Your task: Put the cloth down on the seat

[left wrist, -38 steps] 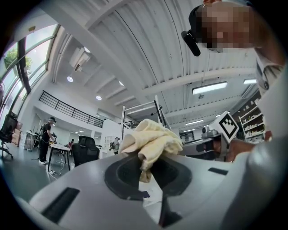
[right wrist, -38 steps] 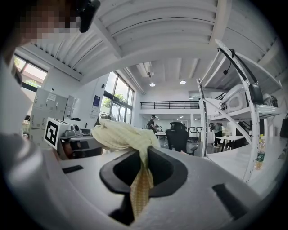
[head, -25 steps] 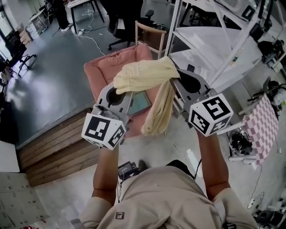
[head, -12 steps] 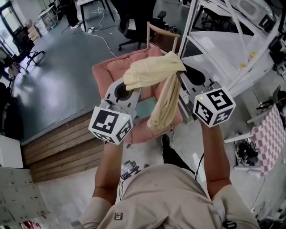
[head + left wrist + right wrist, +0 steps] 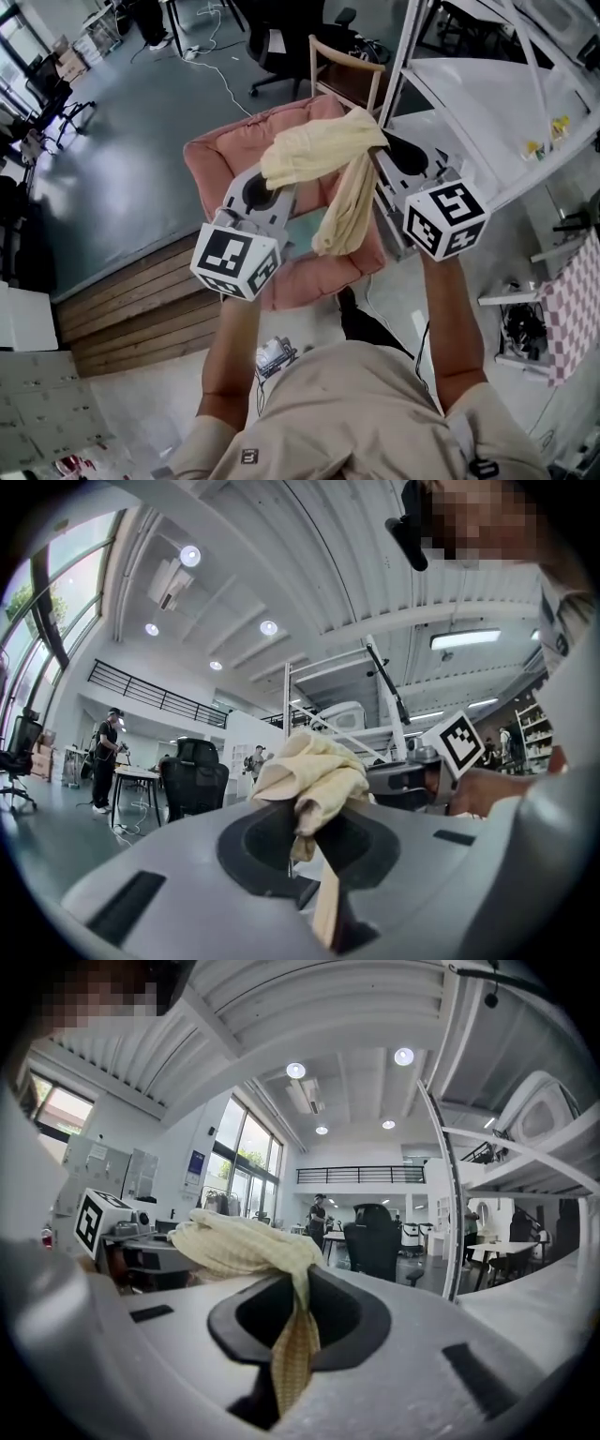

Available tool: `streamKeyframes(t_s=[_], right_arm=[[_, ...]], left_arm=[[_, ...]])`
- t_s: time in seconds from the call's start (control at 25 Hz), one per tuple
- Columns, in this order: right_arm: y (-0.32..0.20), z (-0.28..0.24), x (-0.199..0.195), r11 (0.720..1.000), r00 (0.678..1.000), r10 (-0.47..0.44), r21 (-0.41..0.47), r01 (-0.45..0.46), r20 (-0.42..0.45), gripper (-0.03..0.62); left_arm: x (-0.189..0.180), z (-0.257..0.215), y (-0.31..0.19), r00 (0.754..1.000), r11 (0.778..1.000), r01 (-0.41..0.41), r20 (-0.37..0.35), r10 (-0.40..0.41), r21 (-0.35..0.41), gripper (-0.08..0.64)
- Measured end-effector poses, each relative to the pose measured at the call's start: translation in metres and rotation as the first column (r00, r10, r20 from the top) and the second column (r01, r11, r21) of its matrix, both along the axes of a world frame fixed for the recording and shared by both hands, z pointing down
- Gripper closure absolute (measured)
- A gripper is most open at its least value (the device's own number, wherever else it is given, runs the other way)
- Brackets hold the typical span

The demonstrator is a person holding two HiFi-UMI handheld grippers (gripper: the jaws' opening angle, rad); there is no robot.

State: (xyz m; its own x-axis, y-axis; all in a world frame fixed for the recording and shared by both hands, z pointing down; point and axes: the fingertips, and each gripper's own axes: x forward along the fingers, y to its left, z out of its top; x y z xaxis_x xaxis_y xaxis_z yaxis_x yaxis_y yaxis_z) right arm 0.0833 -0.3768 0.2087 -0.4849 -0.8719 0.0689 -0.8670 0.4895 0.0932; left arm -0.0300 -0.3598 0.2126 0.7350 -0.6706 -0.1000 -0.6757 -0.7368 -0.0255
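A pink, thickly cushioned armchair seat stands on the grey floor below the person's outstretched arms, just beside a white metal rack. Above the seat hangs the pale yellow woven cloth, slung between the two tools and clear of the cushion, with one long end drooping on the right. The left tool is clamped on one bunched corner of the cloth, and the right tool is clamped on another.
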Motion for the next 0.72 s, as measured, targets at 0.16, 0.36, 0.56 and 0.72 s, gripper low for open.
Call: streamKeyframes(t_s=[0.16, 0.36, 0.56, 0.72], right_arm=[[-0.033, 0.025, 0.022, 0.999, 1.000, 0.005, -0.044, -0.005, 0.005, 0.557], [-0.073, 0.053, 0.043, 0.998, 1.000, 0.014, -0.067, -0.014, -0.002, 0.557], [-0.108, 0.086, 0.063, 0.994, 1.000, 0.030, -0.101, -0.031, -0.009, 0.557], [-0.132, 0.118, 0.076, 0.990, 0.999, 0.041, -0.131, -0.042, -0.013, 0.557]], left_arm=[[0.021, 0.025, -0.031, 1.000, 0.998, 0.005, 0.021, -0.004, -0.056, 0.522], [0.042, 0.057, -0.069, 0.999, 0.994, 0.007, 0.038, -0.003, -0.108, 0.522], [0.062, 0.094, -0.101, 0.998, 0.985, 0.006, 0.061, 0.005, -0.170, 0.522], [0.076, 0.128, -0.123, 0.996, 0.974, 0.004, 0.083, 0.016, -0.227, 0.520]])
